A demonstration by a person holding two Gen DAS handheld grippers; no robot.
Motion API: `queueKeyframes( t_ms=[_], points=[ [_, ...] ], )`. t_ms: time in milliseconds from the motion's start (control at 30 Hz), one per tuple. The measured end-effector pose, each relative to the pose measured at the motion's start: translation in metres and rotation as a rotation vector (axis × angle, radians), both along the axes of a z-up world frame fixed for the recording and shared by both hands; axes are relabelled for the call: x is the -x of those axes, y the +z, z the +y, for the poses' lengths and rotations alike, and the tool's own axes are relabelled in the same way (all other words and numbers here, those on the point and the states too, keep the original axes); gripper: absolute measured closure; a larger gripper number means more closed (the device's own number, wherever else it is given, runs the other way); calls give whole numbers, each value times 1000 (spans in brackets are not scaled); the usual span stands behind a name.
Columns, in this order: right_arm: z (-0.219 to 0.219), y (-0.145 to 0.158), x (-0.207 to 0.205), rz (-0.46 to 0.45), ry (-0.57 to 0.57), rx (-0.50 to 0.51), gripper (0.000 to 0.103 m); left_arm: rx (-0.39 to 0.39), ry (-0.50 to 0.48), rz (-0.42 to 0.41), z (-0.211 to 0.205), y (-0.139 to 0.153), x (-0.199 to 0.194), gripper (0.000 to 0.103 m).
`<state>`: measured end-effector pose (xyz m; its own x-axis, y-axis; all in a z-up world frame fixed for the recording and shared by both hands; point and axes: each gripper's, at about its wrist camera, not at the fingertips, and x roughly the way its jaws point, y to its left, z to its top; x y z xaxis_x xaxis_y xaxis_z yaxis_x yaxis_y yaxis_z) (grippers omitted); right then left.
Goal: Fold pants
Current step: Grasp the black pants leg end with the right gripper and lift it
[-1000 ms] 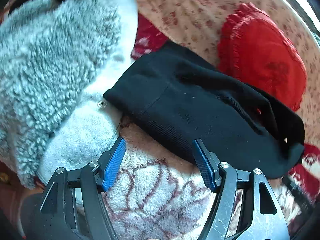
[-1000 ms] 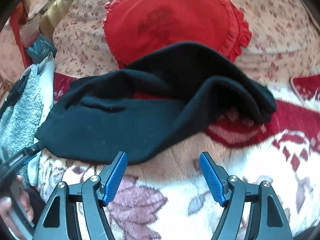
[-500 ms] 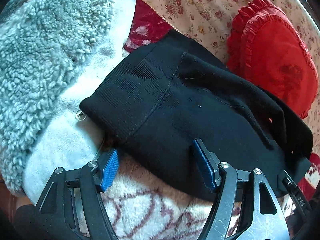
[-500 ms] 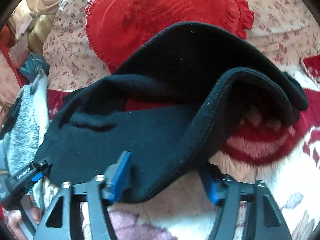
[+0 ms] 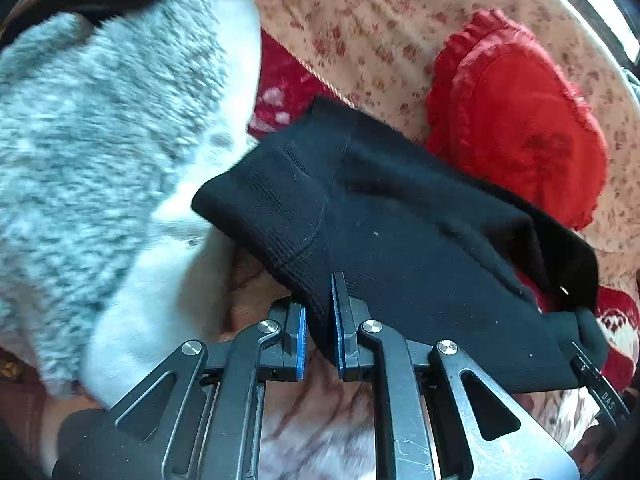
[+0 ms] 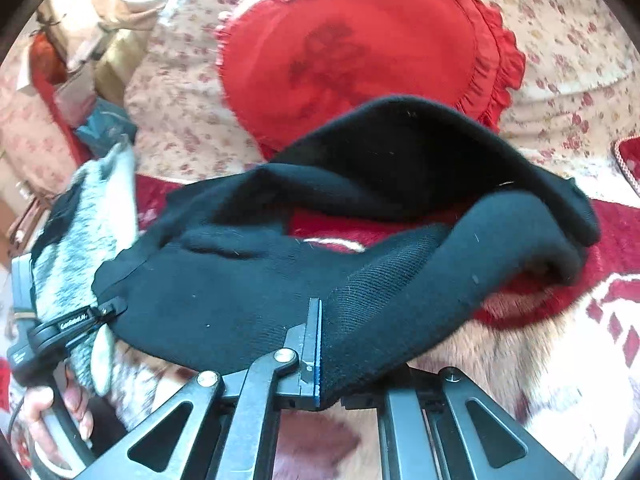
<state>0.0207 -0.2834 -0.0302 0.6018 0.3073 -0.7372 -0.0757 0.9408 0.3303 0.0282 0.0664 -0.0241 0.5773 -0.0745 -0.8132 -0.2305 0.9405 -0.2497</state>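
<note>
Black knit pants (image 5: 400, 232) lie bunched across a floral blanket, lifted at their near edge. My left gripper (image 5: 320, 324) is shut on the near hem of the pants by the ribbed waistband end. In the right wrist view the pants (image 6: 248, 280) hang from my right gripper (image 6: 326, 356), which is shut on their near edge; the cloth hides its right finger. The far leg (image 6: 420, 160) arches up behind, with red blanket showing through the gap. The left gripper also shows in the right wrist view (image 6: 76, 320), holding the pants' left end.
A red heart-shaped pillow (image 5: 528, 120) lies just behind the pants, also in the right wrist view (image 6: 360, 48). A grey fleece garment (image 5: 100, 140) is piled at the left. The red and white blanket (image 6: 560, 340) covers the bed. Bags (image 6: 80, 40) stand at far left.
Both grippers moved forward onto the pants' near edge and closed on it. The edge has risen off the blanket.
</note>
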Motion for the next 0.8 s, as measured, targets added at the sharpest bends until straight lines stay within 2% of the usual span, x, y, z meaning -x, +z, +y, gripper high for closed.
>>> queueKeyframes(
  t_ms=[100, 167, 233, 300, 333, 367, 400, 467, 600, 700, 800],
  points=[
    [5, 9, 26, 11, 56, -11, 98, -13, 3, -10, 11, 8, 24, 93],
    [12, 6, 37, 33, 83, -8, 98, -35, 2, 15, 11, 2, 32, 93],
    [18, -5, 43, 67, 98, 20, 98, -54, 4, 66, 9, -14, 35, 93],
    [20, -23, 43, 142, 91, 42, 97, -49, 6, 112, 8, -27, 37, 93],
    [16, -27, 43, 174, 82, 19, 94, -54, 7, 110, 8, -27, 40, 93],
    [9, -26, 47, 186, 71, -13, 86, -55, 5, 104, 9, -26, 43, 93],
    [3, -22, 51, 180, 59, -19, 82, -55, 4, 97, 10, -22, 46, 92],
    [-14, -11, 59, 154, 30, 15, 65, -57, 2, 85, 13, -12, 56, 92],
    [-55, 7, 70, 110, -103, 86, 62, -121, 16, 28, 12, 15, 72, 91],
    [-91, 6, 62, 129, -224, 38, 62, -117, 0, 12, 9, 26, 71, 91],
    [-107, -2, 43, 162, -266, -28, 62, -104, -26, 17, -1, 28, 68, 91]
  ],
)
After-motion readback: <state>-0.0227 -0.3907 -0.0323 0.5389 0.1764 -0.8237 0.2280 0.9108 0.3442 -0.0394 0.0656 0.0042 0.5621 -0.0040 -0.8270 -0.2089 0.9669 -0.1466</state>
